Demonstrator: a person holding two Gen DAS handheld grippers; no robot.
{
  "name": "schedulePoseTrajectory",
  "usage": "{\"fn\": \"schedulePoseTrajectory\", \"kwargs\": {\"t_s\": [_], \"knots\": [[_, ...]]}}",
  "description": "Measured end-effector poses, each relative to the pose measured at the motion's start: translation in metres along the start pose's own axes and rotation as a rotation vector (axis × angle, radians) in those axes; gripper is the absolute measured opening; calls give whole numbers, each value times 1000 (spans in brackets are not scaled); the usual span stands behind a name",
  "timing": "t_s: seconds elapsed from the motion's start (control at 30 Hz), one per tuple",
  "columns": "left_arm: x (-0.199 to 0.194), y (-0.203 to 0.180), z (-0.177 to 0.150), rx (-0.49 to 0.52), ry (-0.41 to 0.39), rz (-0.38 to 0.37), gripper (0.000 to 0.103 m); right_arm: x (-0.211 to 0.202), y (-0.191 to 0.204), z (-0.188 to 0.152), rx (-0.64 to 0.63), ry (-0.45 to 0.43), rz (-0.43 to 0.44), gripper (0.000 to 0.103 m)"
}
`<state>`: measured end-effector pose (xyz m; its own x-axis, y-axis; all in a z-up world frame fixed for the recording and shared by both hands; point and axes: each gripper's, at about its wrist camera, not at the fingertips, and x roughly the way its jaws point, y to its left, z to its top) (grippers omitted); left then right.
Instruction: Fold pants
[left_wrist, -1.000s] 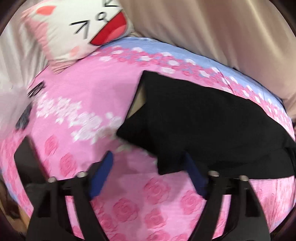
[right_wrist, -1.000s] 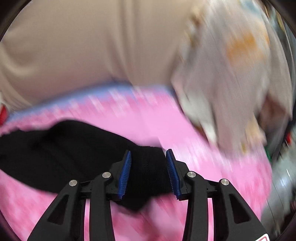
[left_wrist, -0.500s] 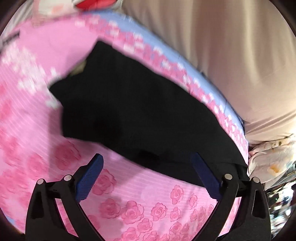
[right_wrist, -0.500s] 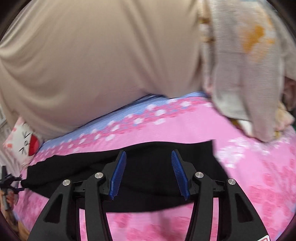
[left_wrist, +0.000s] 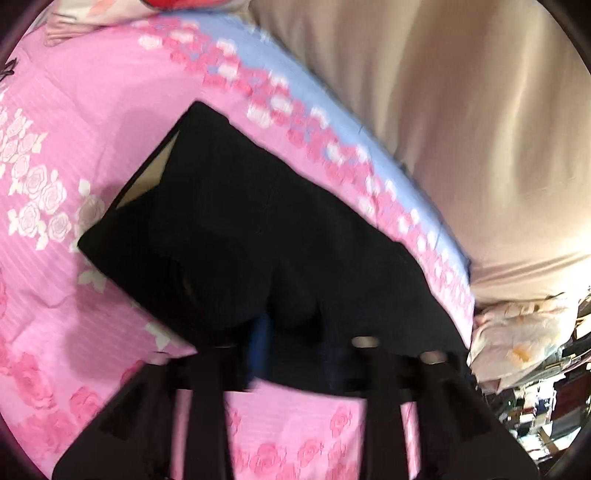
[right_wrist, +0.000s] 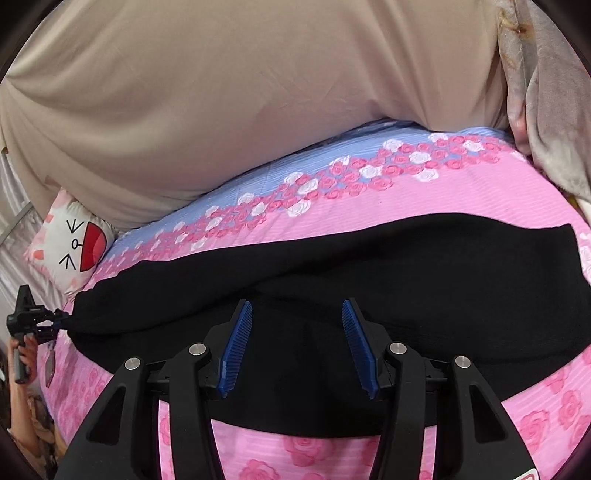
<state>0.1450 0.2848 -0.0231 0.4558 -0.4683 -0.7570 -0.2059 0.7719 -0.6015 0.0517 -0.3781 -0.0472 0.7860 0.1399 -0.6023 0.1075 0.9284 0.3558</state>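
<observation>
the pants (right_wrist: 406, 295) lie flat across the pink rose sheet (right_wrist: 480, 192), a long black band running from 9 o'clock to 3 o'clock in the right wrist view, with one layer lapped over another along the middle. your right gripper (right_wrist: 297, 343) hangs over the near edge of them at 6 o'clock. its jaws have just been opening and now stand apart. the blue pads (right_wrist: 236, 350) are clear of the cloth on both sides, so it grasps nothing, and black fabric shows in the gap behind them. your left gripper (left_wrist: 295, 350) is at the other end. in the right wrist view it sits at 9 o'clock with its tip right against the end of the pants, and your hand (right_wrist: 22, 354) is just below it on the handle. its jaws have just been closing, and in its own view a bulge of black cloth sits between the two fingers at 6 o'clock. that view is badly smeared, so you cannot tell whether the pads actually press on the cloth. from there the pants spread away toward 10 o'clock, where a pale lining shows at one open corner. a cat pillow (right_wrist: 74, 247) rests at the sheet's edge toward 9 o'clock in the right view, and a big beige cloth (right_wrist: 240, 92) fills the whole area from 10 to 2 o'clock beyond the bed.
</observation>
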Motion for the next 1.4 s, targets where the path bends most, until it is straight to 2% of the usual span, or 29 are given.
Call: {"fn": "schedulePoseTrajectory", "kwargs": {"t_s": [0.03, 0.07, 0.13, 0.2, 0.23, 0.27, 0.33, 0.37, 0.5, 0.53, 0.6, 0.63, 0.7, 0.73, 0.8, 0.83, 0.9, 0.97, 1.0, 1.07, 1.1, 1.13, 1.17, 1.2, 1.23, 1.27, 1.33, 1.4], "knots": [[2, 4, 2, -12, 35, -11, 85, 2, 2, -1, 1, 2, -1, 51], [7, 7, 1, -28, 60, -19, 90, 3, 5, -2, 1, 3, -7, 51], [15, 16, 1, -61, 90, -12, 89, 6, 7, -3, 3, 10, -5, 51], [15, 26, 0, -74, 68, 3, 69, 8, 8, -4, 7, 14, -8, 51], [15, 27, 0, -70, 52, 23, 35, 9, 9, -4, 12, 15, -7, 51], [14, 28, 3, -60, 36, 26, 24, 10, 8, -4, 19, 17, -7, 51], [9, 21, 14, -30, 17, -24, 13, 12, 8, -4, 25, 23, -3, 51], [3, 16, 20, -11, -8, -24, 10, 13, 9, -4, 26, 23, -5, 50], [-51, -17, 33, 133, -211, -32, 9, 3, 10, 1, 32, -19, 3, 51], [-56, -13, 29, 132, -217, -27, 9, -1, 10, 1, 31, -36, 7, 51], [-46, 12, 20, 87, -157, 11, 10, -4, 9, -1, 19, -29, 1, 53], [-30, 37, 13, 29, -93, 54, 10, -2, 5, -3, 22, -12, -14, 53], [-2, 71, 2, -58, 4, 68, 10, 4, -7, -5, 73, 26, -6, 53], [2, 82, -4, -93, -13, 24, 11, 7, -16, -5, 127, 40, 25, 53], [-4, 83, -9, -90, -45, 8, 12, 8, -28, -1, 211, 49, 75, 53], [-7, 79, -9, -80, -53, 20, 13, 9, -35, 4, 250, 52, 83, 54], [-6, 74, -7, -59, -46, 66, 13, 14, -50, 15, 331, 64, 95, 65], [-5, 69, -4, -48, -42, 90, 13, 22, -67, 24, 397, 58, 86, 65], [-4, 68, -3, -48, -41, 97, 13, 28, -74, 30, 421, 54, 70, 51], [-1, 66, -1, -55, -33, 105, 13, 42, -82, 49, 396, 49, 25, 6], [-3, 67, 0, -59, -28, 105, 13, 46, -80, 59, 363, 61, -6, 6], [-1, 68, 1, -60, -25, 108, 13, 38, -73, 71, 346, 10, 14, 6], [5, 69, 0, -60, -22, 111, 13, 23, -64, 80, 316, -52, 58, 6], [6, 71, -1, -60, -21, 113, 13, -4, -48, 90, 253, -154, 116, 5], [6, 71, -1, -62, -21, 113, 13, -28, -37, 93, 195, -230, 149, 5], [10, 69, 0, -61, -21, 114, 13, -43, -31, 91, 159, -270, 155, 4], [11, 68, 0, -60, -22, 116, 13, -65, -31, 76, 117, -281, 107, 4], [10, 68, -1, -55, -19, 113, 13, -58, -51, 48, 131, -179, 37, 4]]}}
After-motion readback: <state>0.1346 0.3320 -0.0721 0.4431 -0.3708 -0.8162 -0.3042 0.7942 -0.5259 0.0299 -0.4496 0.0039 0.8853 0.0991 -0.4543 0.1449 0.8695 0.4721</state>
